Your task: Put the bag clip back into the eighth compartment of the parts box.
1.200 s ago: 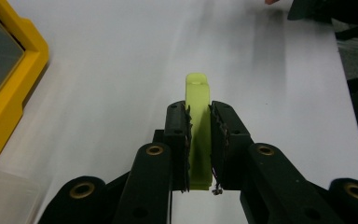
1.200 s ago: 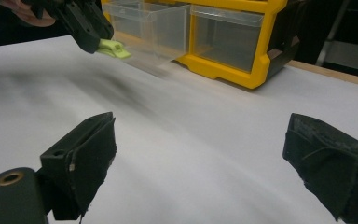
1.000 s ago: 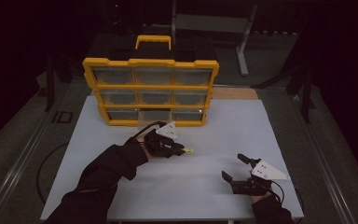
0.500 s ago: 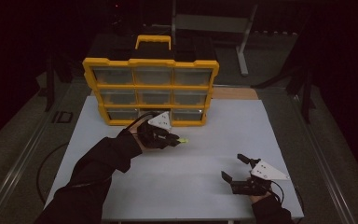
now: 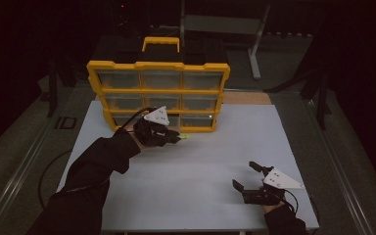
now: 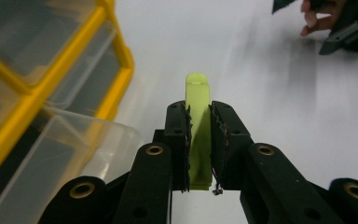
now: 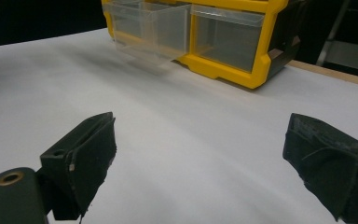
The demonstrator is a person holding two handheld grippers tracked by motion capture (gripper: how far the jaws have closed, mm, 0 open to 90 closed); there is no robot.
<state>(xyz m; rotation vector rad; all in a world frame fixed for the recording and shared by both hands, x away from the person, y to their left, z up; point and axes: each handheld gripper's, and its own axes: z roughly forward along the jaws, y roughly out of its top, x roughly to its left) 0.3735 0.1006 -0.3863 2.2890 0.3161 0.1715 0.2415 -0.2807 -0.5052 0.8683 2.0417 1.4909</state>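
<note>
Left gripper [image 6: 199, 122], clamped on a small lime-green block [image 6: 198, 135], has moved up from mid-table to the open clear drawer [image 7: 151, 30] in the yellow organizer's [image 5: 159, 93] bottom row, likely for a drop-in; right gripper [image 5: 248, 176] idles spread wide, near right.

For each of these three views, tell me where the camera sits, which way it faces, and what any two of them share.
High view: above the person's side, looking forward and down at the white table; both sleeved forearms, left gripper, right gripper.
Left gripper view: along its jaws, clamped on a yellow-green piece, beside a pulled-out clear drawer.
Right gripper view: low, between spread jaws, facing the yellow organizer.
Shared: organizer, drawer, table.
</note>
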